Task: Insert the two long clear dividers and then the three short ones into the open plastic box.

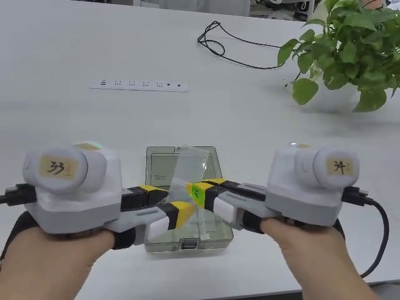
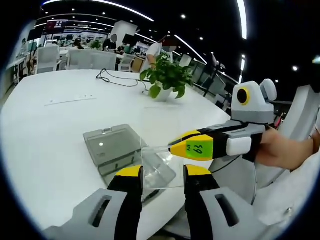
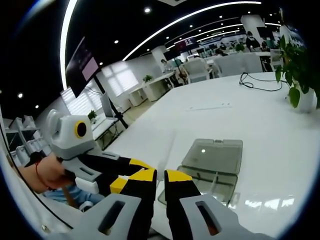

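Two hand-held grippers, same build. Left gripper (image 1: 167,201): bulky white-grey housing, rounded cap with a tan sticker handwritten "33". Its black left cable (image 1: 15,195) leaves the housing's left side. Right gripper (image 1: 203,190): matching housing, sticker reading "34", and a black right cable (image 1: 378,222) looping off to the right. Jaws are black with yellow tips; in the gripper views their bases are grey, each with a slot. Green numbered sticker (image 2: 196,148) on one right jaw. Red band (image 3: 36,172) on the left wrist. Pale clothing (image 2: 302,180) at the right arm.
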Demonstrator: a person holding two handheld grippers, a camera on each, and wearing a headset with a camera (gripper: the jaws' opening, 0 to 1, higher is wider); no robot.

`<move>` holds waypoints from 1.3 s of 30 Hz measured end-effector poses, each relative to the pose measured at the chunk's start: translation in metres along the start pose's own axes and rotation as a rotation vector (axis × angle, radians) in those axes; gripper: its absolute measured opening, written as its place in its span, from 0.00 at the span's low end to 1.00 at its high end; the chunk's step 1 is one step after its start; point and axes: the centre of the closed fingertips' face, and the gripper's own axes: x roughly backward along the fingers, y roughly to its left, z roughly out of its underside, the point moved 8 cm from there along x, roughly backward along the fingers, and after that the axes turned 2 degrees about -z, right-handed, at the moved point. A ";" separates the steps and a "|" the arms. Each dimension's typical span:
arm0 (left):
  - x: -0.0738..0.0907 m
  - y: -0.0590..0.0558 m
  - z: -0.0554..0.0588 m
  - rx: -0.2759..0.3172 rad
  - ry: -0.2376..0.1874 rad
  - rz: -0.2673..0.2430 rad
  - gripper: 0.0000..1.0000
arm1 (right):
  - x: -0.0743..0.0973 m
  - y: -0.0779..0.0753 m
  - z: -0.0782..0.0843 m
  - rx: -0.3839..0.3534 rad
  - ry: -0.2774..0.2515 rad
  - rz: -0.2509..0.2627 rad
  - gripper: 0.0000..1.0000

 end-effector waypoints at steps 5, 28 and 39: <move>-0.001 -0.001 -0.001 -0.007 -0.010 0.003 0.31 | 0.000 0.001 -0.001 -0.013 -0.002 0.018 0.07; 0.006 0.002 0.006 -0.019 0.005 0.046 0.44 | -0.005 0.001 -0.010 -0.012 0.022 0.015 0.06; 0.017 0.019 0.016 -0.092 0.034 0.075 0.58 | -0.014 -0.010 -0.018 -0.030 0.070 0.051 0.06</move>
